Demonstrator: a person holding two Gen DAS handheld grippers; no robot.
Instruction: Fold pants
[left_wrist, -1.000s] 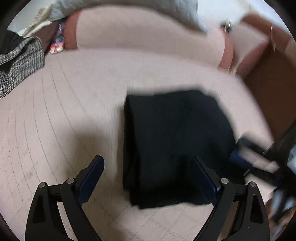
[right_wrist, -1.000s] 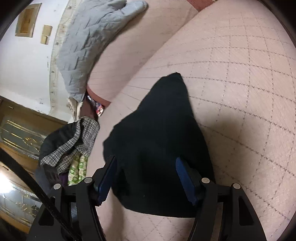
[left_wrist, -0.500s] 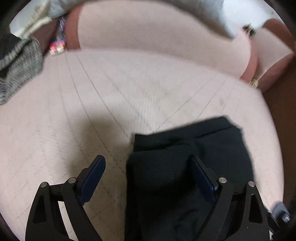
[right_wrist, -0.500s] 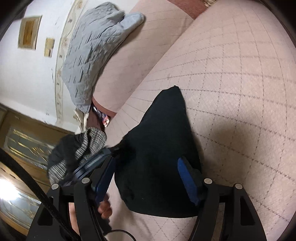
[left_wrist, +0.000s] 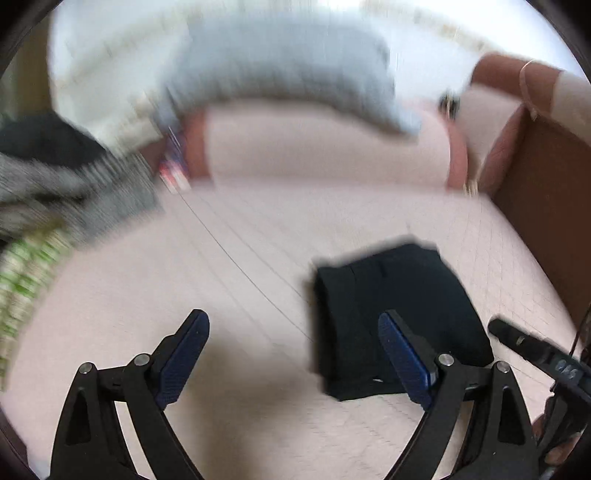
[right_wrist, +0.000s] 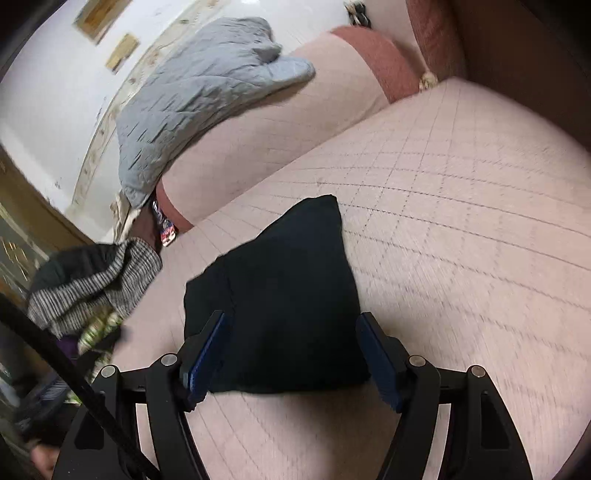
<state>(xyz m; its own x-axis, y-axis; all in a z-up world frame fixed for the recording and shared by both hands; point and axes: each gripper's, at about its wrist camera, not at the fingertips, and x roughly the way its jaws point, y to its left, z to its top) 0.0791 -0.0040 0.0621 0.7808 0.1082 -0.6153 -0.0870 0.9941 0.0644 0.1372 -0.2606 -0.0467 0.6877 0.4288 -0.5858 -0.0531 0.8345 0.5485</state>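
Observation:
The black pants (right_wrist: 288, 266) lie folded into a small square on the pink quilted seat (right_wrist: 461, 221). My right gripper (right_wrist: 291, 317) hovers over their near edge. Its jaws are opening, and the bundle shows between the blue pads without either pad pressing it. In the left wrist view the pants (left_wrist: 399, 295) sit to the right, partly behind the right finger (left_wrist: 402, 350). My left gripper (left_wrist: 291, 321) is open and holds nothing, with bare seat between its fingers. This view is blurred by motion.
A grey quilted blanket (right_wrist: 207, 96) drapes over the pink back cushion (right_wrist: 280, 125). A pile with a grey checked garment (right_wrist: 96, 284) lies at the left. A brown wooden side (left_wrist: 546, 206) bounds the seat on the right. Black parts of the other tool (left_wrist: 532, 349) show at the right edge.
The left gripper has lifted and drawn back, so the pants now lie to its right and farther off. The right gripper's fingers have spread a little. The left tool has left the right view.

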